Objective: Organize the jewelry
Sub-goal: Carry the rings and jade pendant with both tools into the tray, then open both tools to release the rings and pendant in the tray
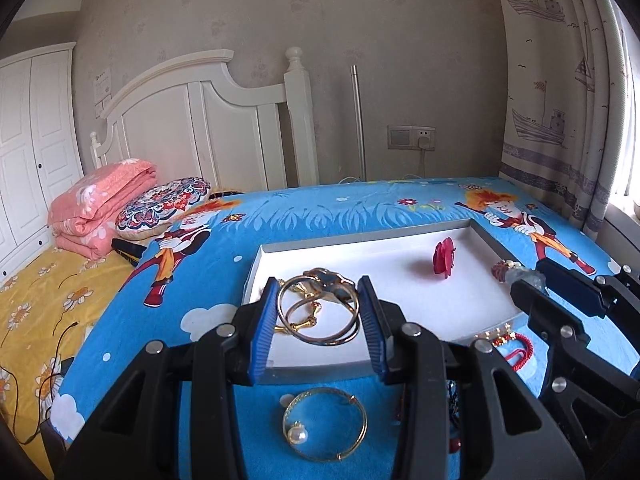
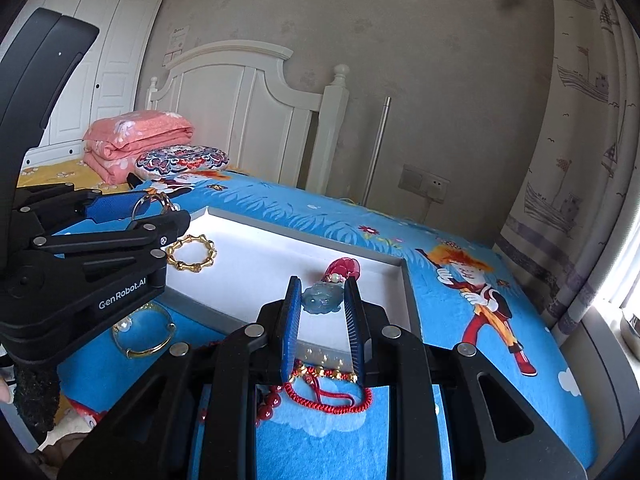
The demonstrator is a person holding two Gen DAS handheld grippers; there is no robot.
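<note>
- Far left, past the desk's left edge, I see a bed with a folded pink quilt and a patterned cushion beside it, under a white headboard.
- My left gripper hangs over the near left corner of the white tray; its jaws are clamped on a silver double ring, pinched between the blue pads and lifted above the tray floor.
- From the right wrist camera, a gold beaded bangle lies flat in the tray's left part, just below that gripper.
- On the blue cartoon cloth covering the desk, outside the tray's near edge, a gold bangle with a pearl lies flat.
- Mid-tray, toward the far edge, a red flower piece stands apart from the other jewelry.
- My right gripper is at the tray's near right side, jaws narrowed around a pale blue pendant with a red tassel end above it; the pendant sits between the pads, though I cannot tell how firmly both touch it.
- Under that gripper, outside the tray's near edge, a red cord bracelet with gold beads lies on the cloth, with dark red beads just left of it.
- Far right, a curtain printed with ships hangs beside the desk.
</note>
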